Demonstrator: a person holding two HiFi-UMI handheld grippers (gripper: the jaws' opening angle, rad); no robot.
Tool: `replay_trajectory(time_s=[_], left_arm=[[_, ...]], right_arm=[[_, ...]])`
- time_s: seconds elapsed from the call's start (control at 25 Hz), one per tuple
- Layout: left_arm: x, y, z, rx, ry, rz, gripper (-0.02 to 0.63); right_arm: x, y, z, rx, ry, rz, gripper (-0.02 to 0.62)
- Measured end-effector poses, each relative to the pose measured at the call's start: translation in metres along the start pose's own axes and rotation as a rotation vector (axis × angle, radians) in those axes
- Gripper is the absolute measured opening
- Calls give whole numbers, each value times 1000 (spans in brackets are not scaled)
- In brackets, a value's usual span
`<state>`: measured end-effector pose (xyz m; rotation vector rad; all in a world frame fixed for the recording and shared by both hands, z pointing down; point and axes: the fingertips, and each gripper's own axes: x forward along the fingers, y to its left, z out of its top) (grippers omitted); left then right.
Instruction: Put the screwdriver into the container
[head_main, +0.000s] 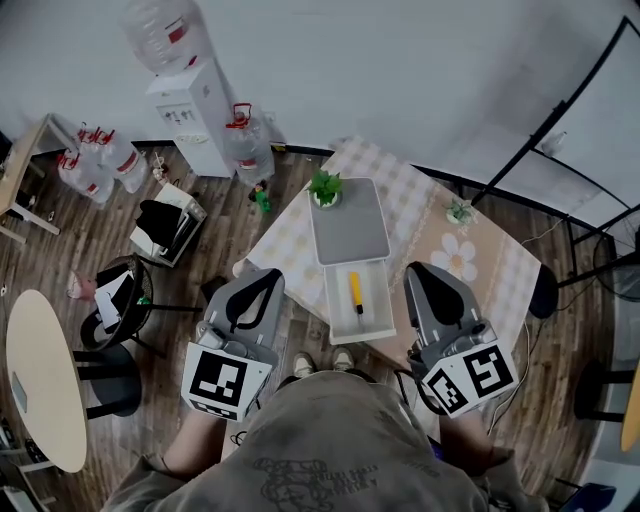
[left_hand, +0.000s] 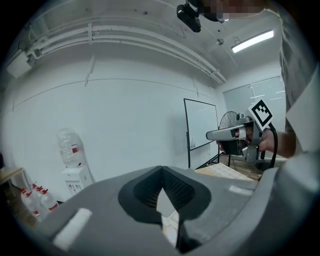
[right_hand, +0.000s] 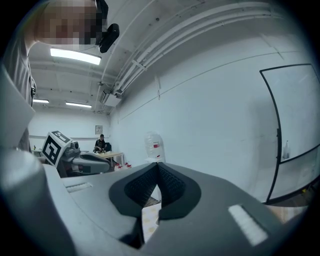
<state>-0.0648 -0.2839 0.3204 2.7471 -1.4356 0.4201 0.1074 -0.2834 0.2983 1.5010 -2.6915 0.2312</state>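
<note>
A screwdriver with a yellow handle lies inside the open white container on the checkered table; the screwdriver points away from me. A grey lid sits just behind the container. My left gripper hangs to the left of the container and my right gripper to its right, both off the table's surface and apart from the container. In the left gripper view the left gripper has its jaws closed tip to tip with nothing between them. The right gripper looks the same in its own view.
A small potted plant stands behind the lid, another plant at the table's right. A water dispenser and water bottles stand by the wall. A chair and a round table are at the left, a black rack at the right.
</note>
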Motion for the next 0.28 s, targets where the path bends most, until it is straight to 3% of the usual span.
replay_trajectory(time_s=[0.28], left_arm=[[5, -4, 10, 10, -16, -16, 2]], right_arm=[[2, -3, -3, 26, 10, 13, 26]])
